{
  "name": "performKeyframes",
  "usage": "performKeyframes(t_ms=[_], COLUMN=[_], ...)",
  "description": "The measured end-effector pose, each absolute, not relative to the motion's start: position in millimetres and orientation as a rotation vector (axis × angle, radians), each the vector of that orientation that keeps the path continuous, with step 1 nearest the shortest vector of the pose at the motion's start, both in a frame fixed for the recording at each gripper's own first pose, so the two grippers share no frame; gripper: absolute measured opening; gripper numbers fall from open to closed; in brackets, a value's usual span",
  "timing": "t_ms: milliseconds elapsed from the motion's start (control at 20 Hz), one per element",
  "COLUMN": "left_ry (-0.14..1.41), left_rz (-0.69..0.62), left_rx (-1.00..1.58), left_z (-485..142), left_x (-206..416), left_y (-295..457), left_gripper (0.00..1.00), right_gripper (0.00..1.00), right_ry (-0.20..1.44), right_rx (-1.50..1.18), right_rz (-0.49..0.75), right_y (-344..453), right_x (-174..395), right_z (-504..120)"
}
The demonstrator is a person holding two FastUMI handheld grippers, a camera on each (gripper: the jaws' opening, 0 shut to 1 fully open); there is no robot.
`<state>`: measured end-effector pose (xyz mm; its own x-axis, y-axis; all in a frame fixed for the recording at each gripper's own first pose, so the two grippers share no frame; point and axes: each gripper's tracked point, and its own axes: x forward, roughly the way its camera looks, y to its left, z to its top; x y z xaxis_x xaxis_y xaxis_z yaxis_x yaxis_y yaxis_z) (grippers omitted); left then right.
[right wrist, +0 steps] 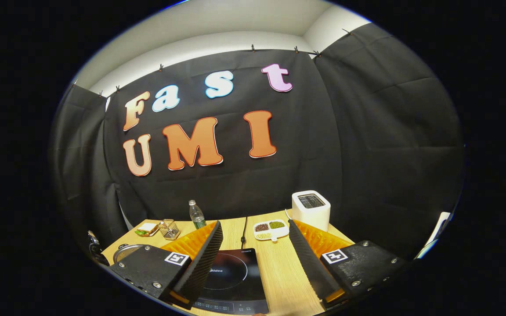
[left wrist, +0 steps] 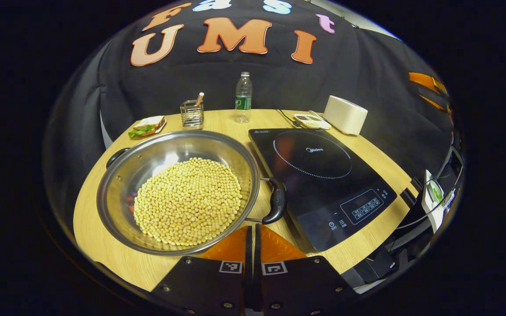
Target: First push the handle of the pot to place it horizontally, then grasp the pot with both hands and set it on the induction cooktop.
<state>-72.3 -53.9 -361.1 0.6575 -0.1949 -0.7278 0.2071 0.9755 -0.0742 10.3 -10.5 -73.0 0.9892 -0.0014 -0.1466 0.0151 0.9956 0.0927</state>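
left gripper (left wrist: 253,232) fingers together, tips just off the pot (left wrist: 178,191) rim at its 5 o'clock. pot on table (left wrist: 367,162), handle (left wrist: 277,201) at 3 o'clock, beside the cooktop (left wrist: 323,184). right gripper (right wrist: 253,256) fingers wide apart above the cooktop.

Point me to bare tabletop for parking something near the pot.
Free: the wood strip between the induction cooktop and the right table edge, in front of the toaster and snack tray. Crowded: the pot nearly touches the cooktop; sandwich, rack and bottle line the back.
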Motion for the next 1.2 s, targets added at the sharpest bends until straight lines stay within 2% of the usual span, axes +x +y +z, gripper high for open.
performKeyframes(t_ms=[150, 1050, 1100, 1200], left_ry=[0.828, 0.813, 0.813, 0.811], left_rz=[-0.231, -0.267, -0.268, -0.271], left_rx=[-0.039, -0.004, -0.002, -0.005], left_z=[-363.1, -367.7, -367.9, -368.1], left_x=[-66.2, -8.3, -5.2, 0.1], left_y=[-61.0, -92.9, -93.8, -94.6], left_gripper=[0.01, 0.0, 0.0, 0.0], right_gripper=[0.94, 0.94, 0.99, 0.99], right_ry=[0.154, 0.192, 0.194, 0.197], right_rx=[0.095, 0.086, 0.085, 0.083], right_rz=[-0.013, -0.053, -0.056, -0.065], right_y=[-12.6, -29.6, -30.3, -32.4], right_x=[12.5, 28.3, 29.7, 31.6], right_z=[-74.1, -97.2, -97.9, -100.6])
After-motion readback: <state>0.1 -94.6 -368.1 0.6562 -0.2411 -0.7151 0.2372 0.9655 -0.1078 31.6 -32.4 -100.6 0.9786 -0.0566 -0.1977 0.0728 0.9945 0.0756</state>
